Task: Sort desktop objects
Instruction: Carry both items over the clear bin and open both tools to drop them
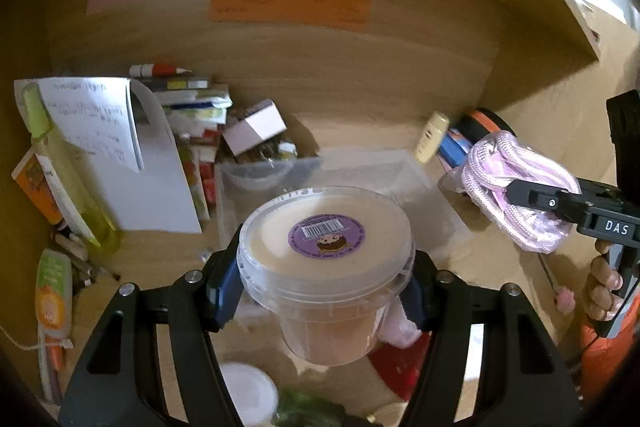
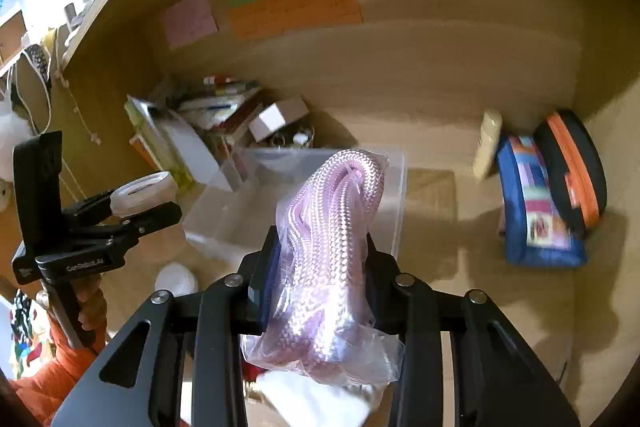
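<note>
grippers are both loaded, one item each, which looks like a two-handed sort in mid-carry. the left gripper is clenched around a clear lidded tub with a purple barcode sticker on its lid, pinched just below the rim so the lip can't slide down through the blue pads. it rides upright, probably to keep the pale contents level. the right gripper is squeezed onto a bagged pink rope, gripped across the middle of the coil so both ends of the bag flop free rather than drag.

just beyond both of them sits a clear plastic bin, open-topped and seemingly bare inside. both loads hang above or just in front of it, so i'd guess it is the drop point for at least one of them.

further back, the left corner holds a leaning heap: white paper sheet, stacked booklets, a small white box, a glue bottle on top. off to the right, a cream tube leans beside a blue pouch and an orange-trimmed black case, tucked against the wall. coloured sticky notes are stuck on the back panel.
</note>
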`<state>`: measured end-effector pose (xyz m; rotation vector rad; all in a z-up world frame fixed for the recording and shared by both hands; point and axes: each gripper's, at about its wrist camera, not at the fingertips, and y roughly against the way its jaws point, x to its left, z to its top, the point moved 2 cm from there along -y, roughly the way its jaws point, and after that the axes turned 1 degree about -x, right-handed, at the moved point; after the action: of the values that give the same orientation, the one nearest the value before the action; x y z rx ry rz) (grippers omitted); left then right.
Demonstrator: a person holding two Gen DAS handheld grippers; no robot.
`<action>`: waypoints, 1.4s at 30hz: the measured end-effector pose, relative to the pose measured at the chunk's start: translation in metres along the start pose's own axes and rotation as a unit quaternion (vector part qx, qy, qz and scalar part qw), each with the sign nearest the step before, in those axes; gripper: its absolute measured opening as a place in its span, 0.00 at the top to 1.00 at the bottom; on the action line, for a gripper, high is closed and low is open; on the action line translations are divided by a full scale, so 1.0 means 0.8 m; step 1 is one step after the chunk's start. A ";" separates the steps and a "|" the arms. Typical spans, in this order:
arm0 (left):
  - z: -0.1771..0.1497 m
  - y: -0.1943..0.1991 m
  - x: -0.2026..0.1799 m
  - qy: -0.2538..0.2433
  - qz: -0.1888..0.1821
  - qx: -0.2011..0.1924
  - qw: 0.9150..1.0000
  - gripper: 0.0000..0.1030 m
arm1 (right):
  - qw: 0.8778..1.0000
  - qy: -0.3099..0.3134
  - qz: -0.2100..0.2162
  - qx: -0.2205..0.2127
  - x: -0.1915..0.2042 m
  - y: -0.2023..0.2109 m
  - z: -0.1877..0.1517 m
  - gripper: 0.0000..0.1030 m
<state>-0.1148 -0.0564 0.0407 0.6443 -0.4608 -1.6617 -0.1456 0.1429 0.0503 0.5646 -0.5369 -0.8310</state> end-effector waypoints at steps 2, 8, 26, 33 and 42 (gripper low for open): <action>0.006 -0.011 0.006 0.002 0.006 0.002 1.000 0.37 | 1.000 0.003 0.006 -0.003 0.001 -0.010 0.010 0.69; 0.013 -0.058 0.022 0.002 0.026 0.023 0.999 0.37 | 1.000 0.005 0.021 0.014 -0.001 -0.061 0.024 0.69; -0.019 -0.134 0.018 -0.048 0.049 0.089 0.994 0.37 | 0.996 0.027 0.002 0.088 -0.012 -0.187 -0.001 0.69; -0.024 -0.144 0.007 -0.067 0.058 0.097 0.991 0.37 | 0.994 0.035 -0.015 0.104 -0.010 -0.199 -0.008 0.69; -0.021 -0.145 0.007 -0.076 0.056 0.105 0.990 0.27 | 0.990 0.066 -0.045 0.119 -0.001 -0.209 -0.012 0.68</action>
<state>-0.1924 -0.0392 -0.0456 0.6354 -0.7776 -1.5737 -0.2279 0.0540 -0.0657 0.8619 -0.4940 -0.8134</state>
